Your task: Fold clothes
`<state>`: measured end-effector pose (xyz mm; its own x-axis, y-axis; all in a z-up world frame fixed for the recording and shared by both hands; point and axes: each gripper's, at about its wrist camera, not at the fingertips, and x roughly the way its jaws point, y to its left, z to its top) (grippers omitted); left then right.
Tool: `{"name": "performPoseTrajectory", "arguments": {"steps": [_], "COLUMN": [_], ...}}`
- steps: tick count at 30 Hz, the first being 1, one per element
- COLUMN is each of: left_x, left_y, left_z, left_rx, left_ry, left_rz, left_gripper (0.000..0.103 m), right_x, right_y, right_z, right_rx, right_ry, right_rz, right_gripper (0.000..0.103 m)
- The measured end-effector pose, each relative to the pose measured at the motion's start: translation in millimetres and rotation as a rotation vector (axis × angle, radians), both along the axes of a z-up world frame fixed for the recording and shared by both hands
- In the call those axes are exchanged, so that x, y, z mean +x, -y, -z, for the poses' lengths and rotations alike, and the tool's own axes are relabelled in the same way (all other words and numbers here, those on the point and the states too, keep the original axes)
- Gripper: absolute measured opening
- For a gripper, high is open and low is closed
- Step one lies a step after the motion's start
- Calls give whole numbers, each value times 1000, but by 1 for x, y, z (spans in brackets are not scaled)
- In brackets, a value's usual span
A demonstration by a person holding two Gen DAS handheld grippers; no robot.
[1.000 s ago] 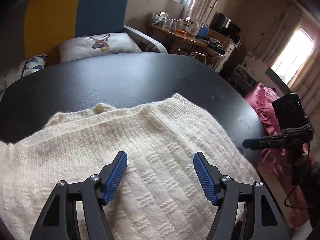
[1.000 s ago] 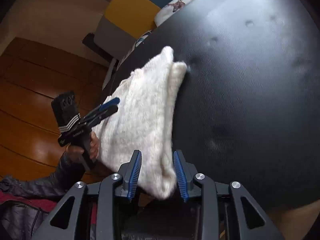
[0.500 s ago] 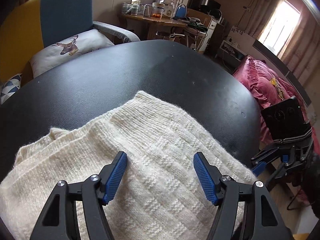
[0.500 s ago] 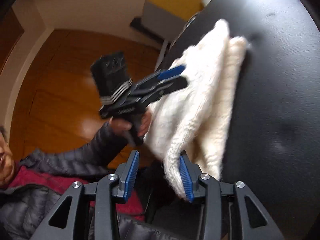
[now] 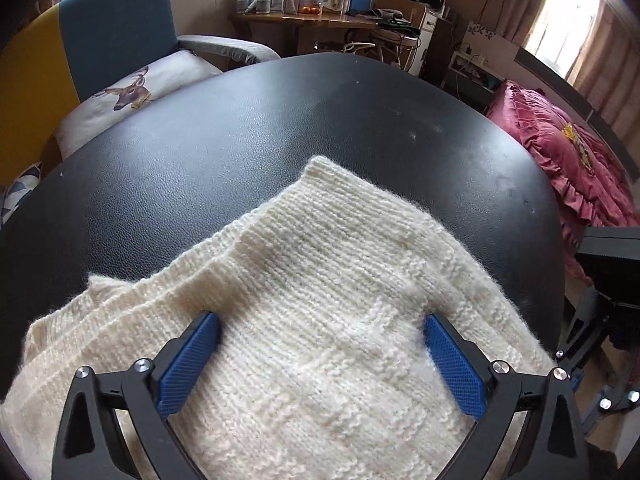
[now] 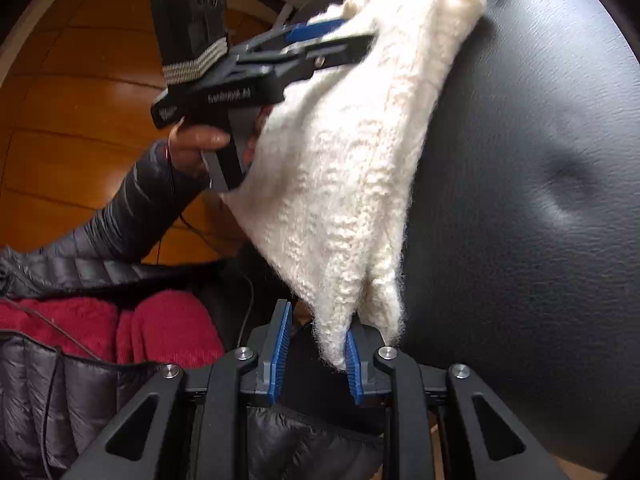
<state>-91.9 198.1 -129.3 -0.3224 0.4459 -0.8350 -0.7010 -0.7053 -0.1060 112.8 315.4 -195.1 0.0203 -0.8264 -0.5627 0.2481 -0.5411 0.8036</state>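
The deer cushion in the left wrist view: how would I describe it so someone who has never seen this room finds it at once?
Start at the big black table where the cream knitted sweater lies, then look past its far left edge to the blue and yellow armchair. The deer cushion rests on its seat: off-white, printed with a brown antlered deer head, unlike the triangle-patterned cushion lower left.

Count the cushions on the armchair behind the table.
2. The deer-print cushion lies on the seat of the armchair. A triangle-patterned cushion peeks out at the far left edge, behind the black table. More may be hidden behind the table.
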Motion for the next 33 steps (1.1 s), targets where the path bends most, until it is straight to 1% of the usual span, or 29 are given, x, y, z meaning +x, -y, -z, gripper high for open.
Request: {"name": "performPoseTrajectory", "arguments": {"steps": [1,3,4,5,7,9,11,12,14,16,18,20,21,22,24,25,28,30,31,33], "left_x": [0,0,1,1,5,10,21,27,43,60,73,78,77,74,66,63,68,68,69,74], "left_y": [0,6,12,21,43,65,87,97,113,132,153,175,186,197,215,220,215,213,216,229], "left_z": [-1,-9,-15,-23,-37,-49,-54,-57,-59,-58,-56,-52,-47,-40,-19,-10,0,0,-3,-15], "left_rx": [1,21,50,88,164,232,267,275,263,232,210,175,155,135,82,77,41,57,87,181], "left_ry": [-6,-13,-21,-25,-14,-2,-2,-10,-44,-81,-108,-123,-121,-109,-60,-49,-117,-130,-122,-99], "left_rz": [-2,-28,-54,-79,-127,-173,-206,-218,-237,-259,-291,-350,-385,-423,-495,-506,-503,-513,-512,-506], "left_gripper": [103,102,101,101,101,101,101,101,101,101,101,101,101,101,101,100,101,101,101,101], "right_x": [3,8,10,12,15,10,-1,-8,-29,-52,-69,-83,-88,-89,-88,-87,-84,-81,-78,-74], "right_y": [-5,-14,-15,-16,-10,10,43,61,73,86,103,114,118,118,113,110,109,112,113,113], "right_z": [-7,-22,-33,-45,-67,-84,-93,-95,-93,-89,-83,-72,-63,-57,-50,-48,-46,-46,-46,-46], "right_rx": [15,66,113,156,197,241,315,348,381,411,464,562,628,649,639,628,625,629,623,613], "right_ry": [-16,-61,-104,-154,-266,-372,-443,-473,-516,-532,-530,-508,-492,-493,-506,-507,-528,-553,-567,-584], "right_rz": [41,127,173,218,292,302,280,265,244,233,225,225,228,237,263,276,302,312,318,338], "right_gripper": [35,37,40,40,40,40,40,40,40,40,40,39,37,36,36,36,36,36,38,39]}}
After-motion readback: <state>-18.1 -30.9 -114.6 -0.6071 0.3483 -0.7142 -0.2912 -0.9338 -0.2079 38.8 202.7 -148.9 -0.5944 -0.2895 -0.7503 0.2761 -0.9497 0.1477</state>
